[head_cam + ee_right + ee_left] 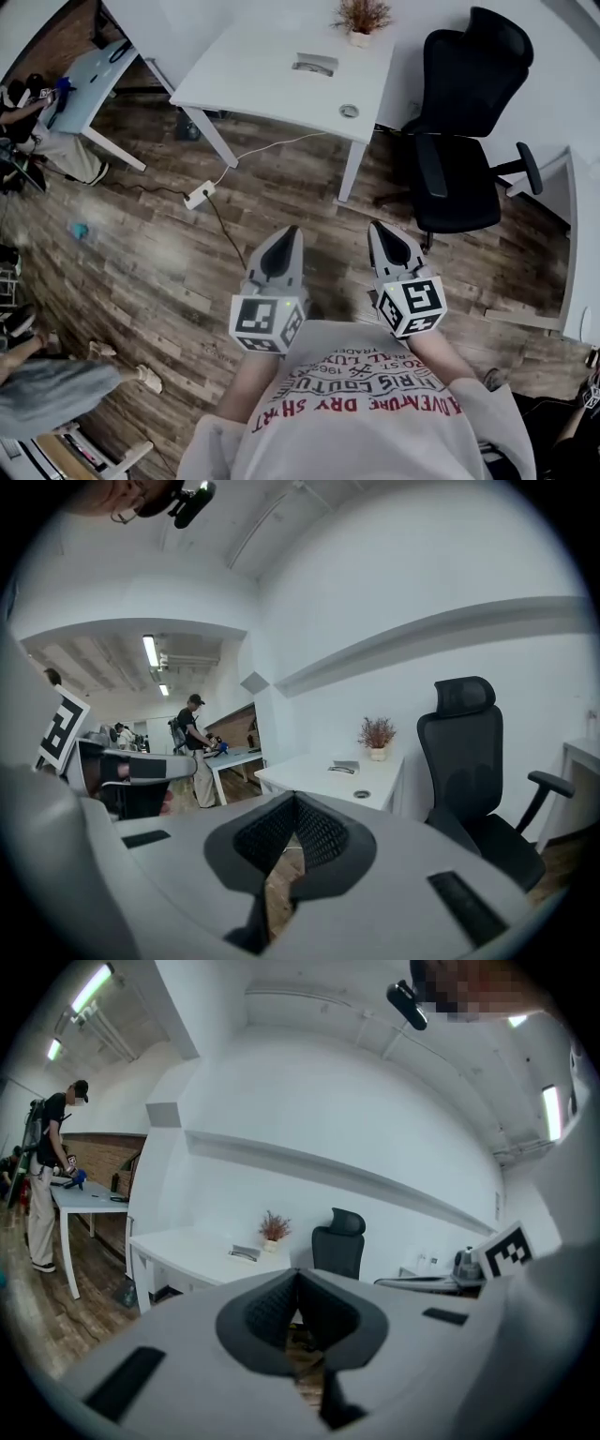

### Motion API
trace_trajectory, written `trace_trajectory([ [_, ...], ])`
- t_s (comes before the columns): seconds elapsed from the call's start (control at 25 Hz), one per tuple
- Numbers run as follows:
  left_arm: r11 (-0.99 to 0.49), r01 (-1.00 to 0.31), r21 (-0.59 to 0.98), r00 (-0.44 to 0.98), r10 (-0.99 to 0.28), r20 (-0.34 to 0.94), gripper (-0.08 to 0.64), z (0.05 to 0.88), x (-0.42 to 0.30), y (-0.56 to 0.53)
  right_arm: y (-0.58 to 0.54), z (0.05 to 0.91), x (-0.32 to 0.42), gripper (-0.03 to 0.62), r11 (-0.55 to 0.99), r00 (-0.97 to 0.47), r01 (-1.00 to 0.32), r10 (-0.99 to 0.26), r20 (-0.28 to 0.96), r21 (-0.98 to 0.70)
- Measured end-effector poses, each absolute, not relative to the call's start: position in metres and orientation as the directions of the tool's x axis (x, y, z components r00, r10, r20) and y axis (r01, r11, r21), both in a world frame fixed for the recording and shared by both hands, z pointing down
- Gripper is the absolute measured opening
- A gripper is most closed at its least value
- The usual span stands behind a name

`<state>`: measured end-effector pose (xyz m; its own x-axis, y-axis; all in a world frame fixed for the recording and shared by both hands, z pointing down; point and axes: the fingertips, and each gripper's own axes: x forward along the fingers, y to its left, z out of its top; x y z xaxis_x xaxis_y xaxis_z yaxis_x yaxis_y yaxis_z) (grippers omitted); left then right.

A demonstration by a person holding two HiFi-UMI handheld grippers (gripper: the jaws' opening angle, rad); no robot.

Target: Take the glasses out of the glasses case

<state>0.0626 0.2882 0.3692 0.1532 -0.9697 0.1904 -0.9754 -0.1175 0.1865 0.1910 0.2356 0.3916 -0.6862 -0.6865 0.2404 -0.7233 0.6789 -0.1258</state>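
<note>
Head view: upside-down "DRY" print on shirt (309, 450) near left gripper (289, 233), right gripper (377, 229)

The left gripper (298, 1274) has its jaws together, empty; beyond stand a white desk (187, 1246) with a plant (275, 1227) and a black chair (339, 1244)

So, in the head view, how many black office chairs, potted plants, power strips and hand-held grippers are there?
black office chair: 1
potted plant: 1
power strip: 1
left hand-held gripper, right hand-held gripper: 2
Total: 5
</note>
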Motion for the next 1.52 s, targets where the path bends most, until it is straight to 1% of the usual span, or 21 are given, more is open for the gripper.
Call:
trace_trajectory([
  [0.24,-0.182,-0.967,0.179,0.216,-0.958,0.187,0.008,0.362,-0.014,0.228,0.177,0.388,0.122,0.012,0.619,-0.628,-0.776,-0.738,0.247,-0.123],
  [0.44,-0.189,-0.96,0.209,0.232,-0.95,0.21,0.008,0.372,-0.054,0.187,0.14,0.394,0.084,0.011,0.594,-0.607,-0.792,-0.747,0.271,-0.138],
  [0.76,-0.158,-0.961,0.228,0.213,-0.946,0.246,0.008,0.395,-0.079,0.105,0.05,0.409,0.057,0.012,0.61,-0.628,-0.776,-0.723,0.288,-0.16],
  [1.24,-0.072,-0.977,0.201,0.119,-0.965,0.235,0.008,0.383,-0.104,-0.069,-0.125,0.405,0.019,0.012,0.704,-0.723,-0.685,-0.628,0.288,-0.186],
  [1.52,-0.1,-0.972,0.211,0.156,-0.95,0.271,0.008,0.392,-0.107,-0.126,-0.179,0.414,0.012,0.012,0.679,-0.711,-0.7,-0.631,0.312,-0.222],
])
